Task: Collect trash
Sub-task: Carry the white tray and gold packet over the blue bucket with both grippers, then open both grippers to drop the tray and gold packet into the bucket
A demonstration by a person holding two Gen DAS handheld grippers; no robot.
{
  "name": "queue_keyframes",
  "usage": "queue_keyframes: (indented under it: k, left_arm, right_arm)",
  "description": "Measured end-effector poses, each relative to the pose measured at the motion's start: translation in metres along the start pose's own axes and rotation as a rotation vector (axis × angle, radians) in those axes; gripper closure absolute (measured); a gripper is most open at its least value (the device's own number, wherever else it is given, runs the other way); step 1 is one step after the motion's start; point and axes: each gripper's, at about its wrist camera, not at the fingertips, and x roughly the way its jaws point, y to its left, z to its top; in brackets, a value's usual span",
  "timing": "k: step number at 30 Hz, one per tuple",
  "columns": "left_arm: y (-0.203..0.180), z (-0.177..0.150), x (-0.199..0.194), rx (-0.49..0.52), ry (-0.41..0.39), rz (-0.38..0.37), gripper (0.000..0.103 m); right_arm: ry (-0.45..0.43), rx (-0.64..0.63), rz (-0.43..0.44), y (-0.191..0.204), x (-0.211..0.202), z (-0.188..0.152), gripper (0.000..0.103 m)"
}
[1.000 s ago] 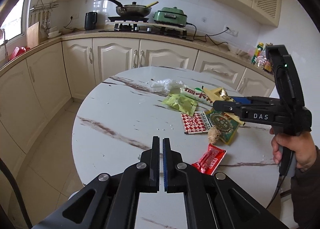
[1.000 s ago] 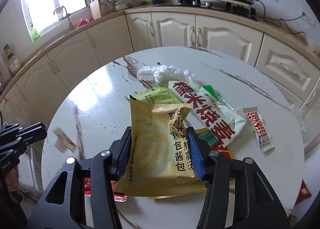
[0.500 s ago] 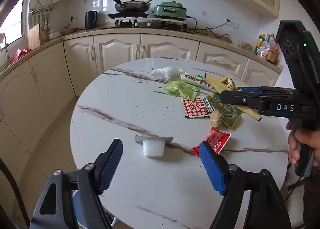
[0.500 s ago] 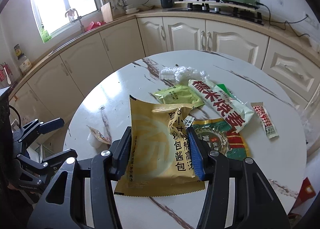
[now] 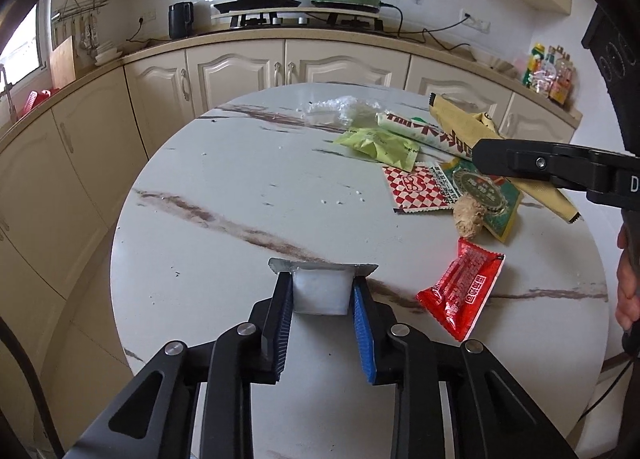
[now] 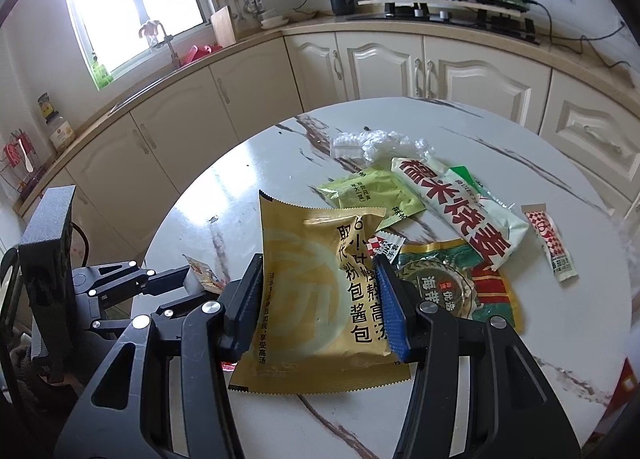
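Left wrist view: the left gripper (image 5: 320,299) is lowered to the marble table (image 5: 240,187), and its jaws are closing around a small white cup (image 5: 319,293) with a peeled foil rim; the blue pads (image 5: 362,333) are seen against both sides of the cup, which stands on the table's near part. Just right of it a red wrapper (image 5: 460,289) is lying flat, and farther back a brown lump (image 5: 469,221), a checked sachet (image 5: 416,189), a green packet (image 5: 378,143) and crumpled clear plastic (image 5: 340,109) are scattered. The right gripper (image 6: 320,299) is held partly open, clamped on a large yellow sauce packet (image 6: 320,299) that is lifted above the table, one pad on each side edge. In the right wrist view a white-and-red packet (image 6: 460,211), a dark green seaweed packet (image 6: 452,283) and a narrow red-white sachet (image 6: 552,243) are seen beyond it on the table. A hand (image 5: 626,291) is visible at the right edge.
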Motion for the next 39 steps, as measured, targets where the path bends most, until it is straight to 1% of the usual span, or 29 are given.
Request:
queue_keyframes:
  k: [1,5,8,12,17,20,24,27,30,33,36,39]
  left_arm:
    - [0.003,-0.001,0.001,-0.005,-0.003,-0.013,0.078]
    - [0.01,-0.005,-0.015,-0.028,-0.04,-0.02,0.078]
    - [0.016,-0.008,-0.038,-0.05,-0.079,-0.016,0.078]
    - [0.033,-0.019,-0.076,-0.081,-0.13,0.007,0.078]
    - [0.071,-0.043,-0.119,-0.134,-0.169,0.063,0.078]
    - [0.098,-0.064,-0.144,-0.171,-0.18,0.106,0.078]
    - [0.141,-0.098,-0.171,-0.234,-0.171,0.173,0.078]
    - [0.174,-0.127,-0.183,-0.293,-0.145,0.216,0.078]
    - [0.205,-0.154,-0.181,-0.351,-0.101,0.25,0.078]
    - [0.233,-0.177,-0.162,-0.406,-0.04,0.254,0.078]
    - [0.254,-0.192,-0.126,-0.452,0.031,0.23,0.078]
    - [0.268,-0.204,-0.084,-0.48,0.101,0.212,0.078]
  right_arm:
    - [-0.003,-0.001,0.0,0.001,0.0,0.0,0.053]
    - [-0.006,-0.01,-0.002,0.007,-0.004,0.001,0.053]
    - [-0.011,-0.024,-0.002,0.018,-0.008,0.002,0.053]
    - [-0.021,-0.056,0.017,0.047,-0.012,0.006,0.053]
    - [-0.027,-0.123,0.085,0.112,-0.003,0.009,0.053]
    - [-0.019,-0.164,0.15,0.16,0.01,0.01,0.053]
    - [0.015,-0.212,0.237,0.226,0.041,0.006,0.053]
    - [0.064,-0.242,0.301,0.276,0.076,-0.003,0.052]
    - [0.127,-0.266,0.335,0.313,0.115,-0.017,0.052]
    - [0.212,-0.28,0.34,0.34,0.165,-0.035,0.052]
    - [0.299,-0.274,0.316,0.349,0.219,-0.055,0.052]
    - [0.373,-0.243,0.277,0.343,0.267,-0.072,0.052]
